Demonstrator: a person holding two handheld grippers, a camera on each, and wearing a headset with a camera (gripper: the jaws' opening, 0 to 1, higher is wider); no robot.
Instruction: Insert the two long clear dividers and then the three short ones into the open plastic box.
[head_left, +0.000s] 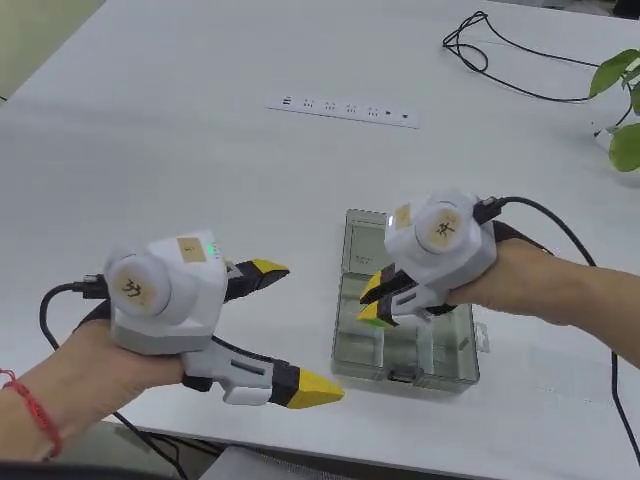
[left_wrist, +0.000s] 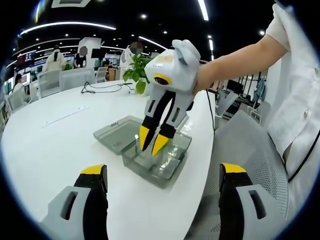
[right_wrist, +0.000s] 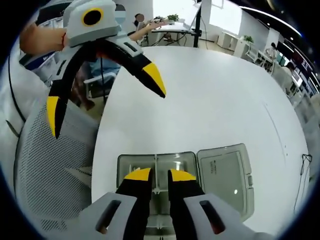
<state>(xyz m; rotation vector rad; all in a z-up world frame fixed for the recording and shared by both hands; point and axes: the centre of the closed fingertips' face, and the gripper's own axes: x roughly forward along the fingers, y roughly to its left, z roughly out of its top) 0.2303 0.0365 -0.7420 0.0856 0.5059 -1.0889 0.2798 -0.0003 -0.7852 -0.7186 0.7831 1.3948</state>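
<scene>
A clear plastic box (head_left: 452, 372) lies on the white table with its lid (head_left: 362, 236) folded open behind it. My right gripper (head_left: 375, 302) points down into the box, jaws nearly together on a thin clear divider (right_wrist: 157, 172) that stands upright inside. The box (right_wrist: 131, 165) and lid (right_wrist: 222, 170) sit just under its fingertips (right_wrist: 138, 175). My left gripper (head_left: 293, 328) hovers left of the box, wide open and holding nothing. From the left gripper view, the right gripper (left_wrist: 152, 142) dips into the box (left_wrist: 162, 172). The left gripper (right_wrist: 104, 97) hangs above the table.
A white power strip (head_left: 345, 108) lies at the far middle of the table. A black cable (head_left: 500, 60) loops at the back right beside a green plant (head_left: 622, 100). The table's near edge (head_left: 400, 462) runs just below the box. Mesh chairs (right_wrist: 55, 165) stand beyond it.
</scene>
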